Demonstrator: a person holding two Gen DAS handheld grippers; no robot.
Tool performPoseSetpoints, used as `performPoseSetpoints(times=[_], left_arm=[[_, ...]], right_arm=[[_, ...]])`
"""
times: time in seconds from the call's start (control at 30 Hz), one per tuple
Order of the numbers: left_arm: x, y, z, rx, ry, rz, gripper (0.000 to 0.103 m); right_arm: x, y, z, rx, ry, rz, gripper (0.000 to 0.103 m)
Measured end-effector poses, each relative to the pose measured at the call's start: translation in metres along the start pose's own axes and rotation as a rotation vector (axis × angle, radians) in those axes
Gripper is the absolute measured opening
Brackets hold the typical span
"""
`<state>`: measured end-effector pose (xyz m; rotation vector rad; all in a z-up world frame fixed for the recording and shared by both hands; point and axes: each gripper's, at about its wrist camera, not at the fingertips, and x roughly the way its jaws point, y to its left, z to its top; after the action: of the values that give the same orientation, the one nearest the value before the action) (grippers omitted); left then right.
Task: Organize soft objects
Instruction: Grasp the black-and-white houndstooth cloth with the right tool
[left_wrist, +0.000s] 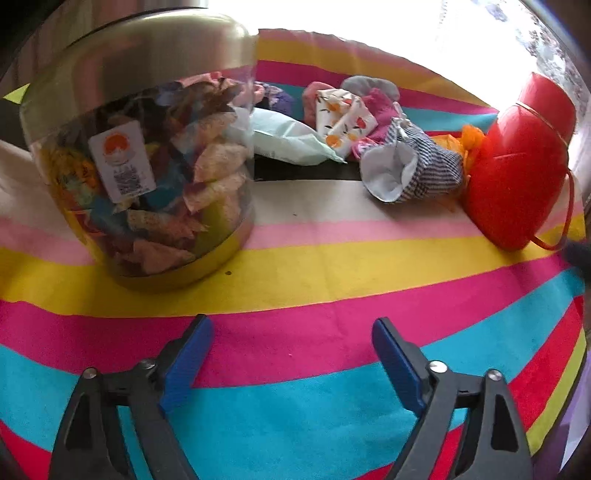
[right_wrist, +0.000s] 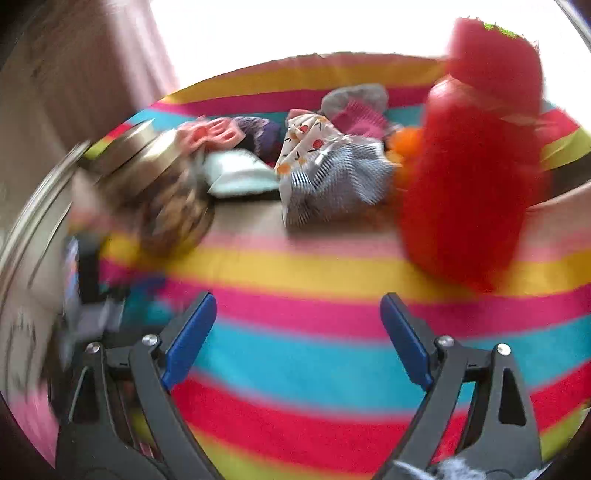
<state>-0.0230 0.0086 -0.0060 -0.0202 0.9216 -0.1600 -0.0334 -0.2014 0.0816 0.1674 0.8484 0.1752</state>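
Both claws are seen held above the striped cloth and tilted downward, the left claw (left_wrist: 291, 354) with its blue-padded jaws spread wide and nothing between them, and the right claw (right_wrist: 297, 332) likewise spread wide and empty, its view blurred.

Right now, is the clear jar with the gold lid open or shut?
Shut. The gold lid sits on the clear jar, which stands upright, packed with colourful pieces.

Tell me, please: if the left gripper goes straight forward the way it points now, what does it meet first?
Most likely the striped cloth itself: the open left gripper points down at its bare stripes. The jar stands off to the left and the fabric pile lies further back. Depth is uncertain.
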Motion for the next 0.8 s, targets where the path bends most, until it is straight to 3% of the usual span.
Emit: performPoseSetpoints(times=[0.03, 0.13, 0.3, 0.37, 0.4, 0.43, 0.5, 0.6, 0.67, 0.73, 0.8], left_arm=[[0.001, 0.001, 0.0, 0.005, 0.004, -0.017, 0.103], [0.0, -0.006, 0.0, 0.047, 0.02, -0.005, 0.103], [-0.001, -0.013, -0.002, 0.093, 0.03, 0.03, 0.103], [-0.001, -0.014, -0.003, 0.1, 0.031, 0.034, 0.103], [-0.002, -0.014, -0.003, 0.101, 0.031, 0.033, 0.103], [-0.002, -0.014, -0.002, 0.1, 0.031, 0.032, 0.103], [-0.003, -0.014, -0.002, 0.097, 0.029, 0.028, 0.103], [-0.004, -0.015, -0.003, 0.103, 0.03, 0.033, 0.103], [-0.004, -0.014, -0.002, 0.103, 0.031, 0.034, 0.103], [-0.006, -0.015, -0.005, 0.102, 0.032, 0.035, 0.103], [-0.006, -0.015, -0.006, 0.1, 0.033, 0.037, 0.103]], right_arm=[[0.028, 0.006, 0.004, 0.002, -0.006, -0.028, 0.092], [0.096, 0.022, 0.041, -0.063, -0.021, -0.139, 0.092], [0.155, 0.029, 0.071, -0.167, 0.035, -0.305, 0.091], [0.157, 0.02, 0.066, -0.169, 0.049, -0.287, 0.072], [0.147, 0.014, 0.058, -0.166, 0.04, -0.251, 0.045], [0.136, 0.008, 0.05, -0.159, 0.021, -0.217, 0.031], [0.098, -0.008, 0.026, -0.127, -0.024, -0.07, 0.028], [0.039, -0.027, -0.017, -0.125, -0.053, 0.029, 0.028], [0.014, -0.039, -0.041, -0.116, -0.05, 0.038, 0.033], [0.004, -0.059, -0.062, -0.092, 0.014, -0.011, 0.058], [0.0, -0.076, -0.074, -0.047, 0.044, -0.025, 0.073]])
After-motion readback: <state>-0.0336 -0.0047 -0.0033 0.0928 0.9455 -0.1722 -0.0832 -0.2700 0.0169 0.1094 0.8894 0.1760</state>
